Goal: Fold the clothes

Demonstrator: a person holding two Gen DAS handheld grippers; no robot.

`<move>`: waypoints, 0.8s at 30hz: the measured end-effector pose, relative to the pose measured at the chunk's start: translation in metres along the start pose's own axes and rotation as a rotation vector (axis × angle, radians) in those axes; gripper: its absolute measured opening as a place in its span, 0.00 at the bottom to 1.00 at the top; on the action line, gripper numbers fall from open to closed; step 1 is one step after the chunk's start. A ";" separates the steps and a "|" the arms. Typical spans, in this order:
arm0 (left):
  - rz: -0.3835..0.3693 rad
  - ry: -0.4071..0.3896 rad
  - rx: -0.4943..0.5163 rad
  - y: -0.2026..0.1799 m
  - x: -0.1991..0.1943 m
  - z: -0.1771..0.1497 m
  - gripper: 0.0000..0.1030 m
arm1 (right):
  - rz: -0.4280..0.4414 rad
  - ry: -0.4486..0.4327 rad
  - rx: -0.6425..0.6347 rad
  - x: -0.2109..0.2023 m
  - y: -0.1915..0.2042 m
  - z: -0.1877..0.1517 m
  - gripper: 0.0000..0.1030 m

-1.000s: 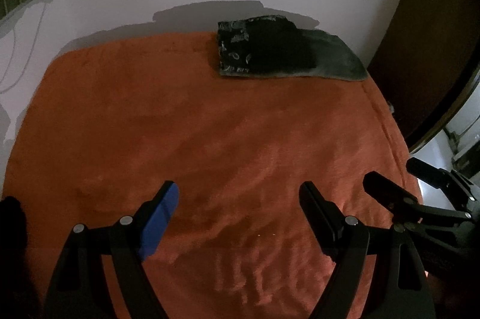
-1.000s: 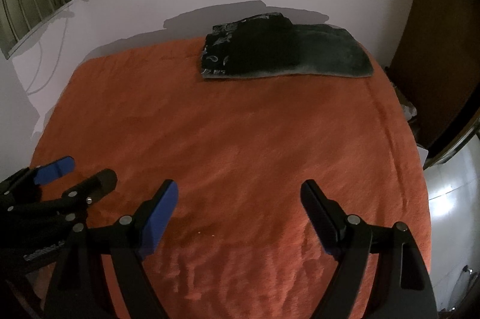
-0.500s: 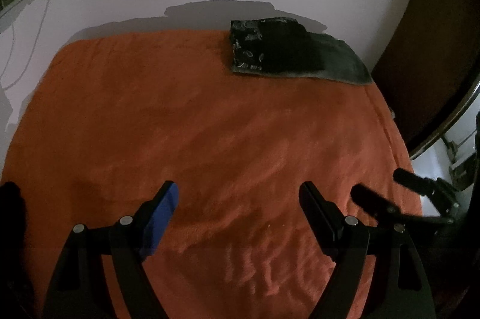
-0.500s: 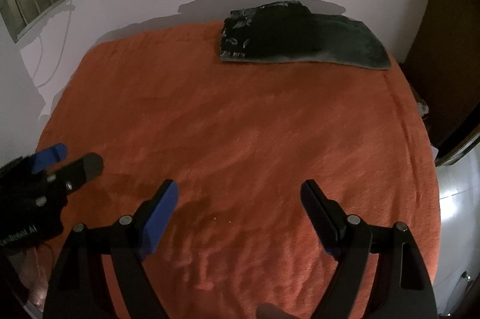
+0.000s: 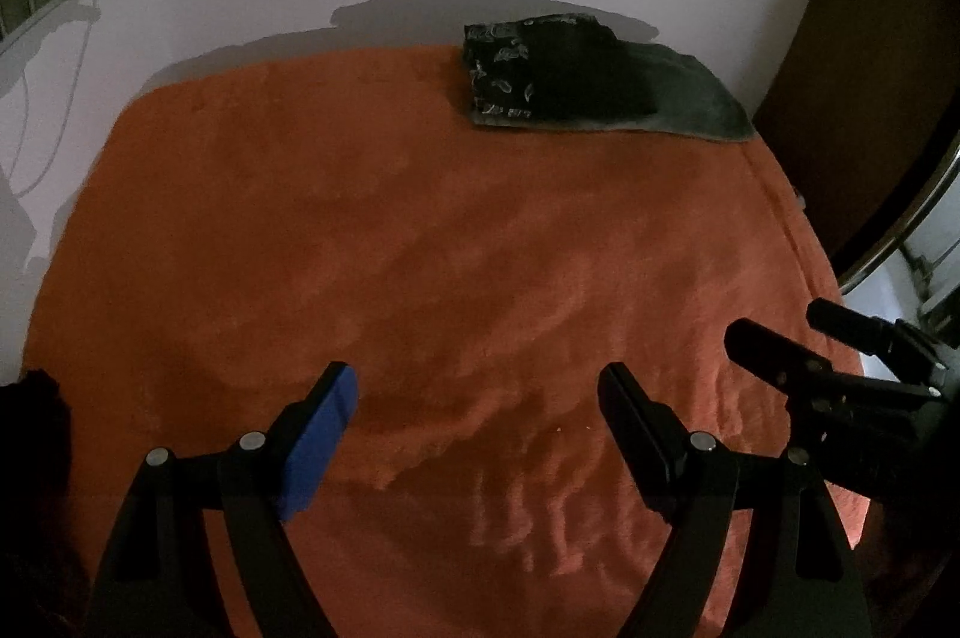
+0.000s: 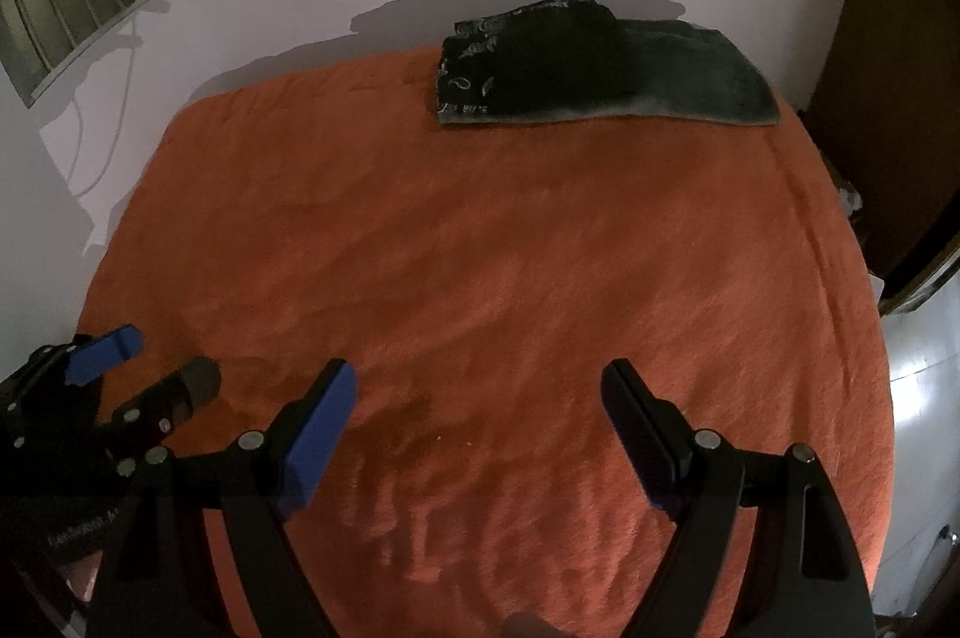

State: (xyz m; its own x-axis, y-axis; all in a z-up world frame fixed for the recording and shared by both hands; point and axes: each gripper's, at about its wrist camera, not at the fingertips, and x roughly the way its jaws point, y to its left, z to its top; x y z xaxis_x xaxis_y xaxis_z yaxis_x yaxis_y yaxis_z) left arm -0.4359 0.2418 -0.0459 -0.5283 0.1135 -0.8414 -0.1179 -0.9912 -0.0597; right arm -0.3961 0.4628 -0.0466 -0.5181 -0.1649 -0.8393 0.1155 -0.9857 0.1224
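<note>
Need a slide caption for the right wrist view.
Open right gripper over orange blanket; folded dark clothes at far edge.

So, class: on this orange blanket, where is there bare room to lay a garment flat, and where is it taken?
Bare: the wide middle of the blanket, from the open left hand-held gripper and right hand-held gripper up toward the wall, plus the far left corner. Taken: the far right corner, where the folded dark clothes lie.
</note>
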 end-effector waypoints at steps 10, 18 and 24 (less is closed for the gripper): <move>0.003 -0.010 -0.017 0.007 0.001 -0.003 0.81 | 0.023 0.019 -0.019 -0.002 0.005 -0.006 0.81; 0.007 -0.024 -0.004 0.006 0.001 0.000 0.81 | 0.042 0.032 -0.006 0.000 0.001 -0.004 0.81; -0.002 -0.021 -0.024 0.006 0.001 -0.002 0.81 | 0.034 0.029 -0.002 0.000 0.004 -0.007 0.81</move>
State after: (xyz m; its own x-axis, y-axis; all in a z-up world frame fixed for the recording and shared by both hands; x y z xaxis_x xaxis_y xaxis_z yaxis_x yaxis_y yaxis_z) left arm -0.4355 0.2355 -0.0484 -0.5454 0.1165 -0.8300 -0.0985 -0.9923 -0.0745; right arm -0.3900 0.4593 -0.0497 -0.4893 -0.1972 -0.8495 0.1339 -0.9795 0.1502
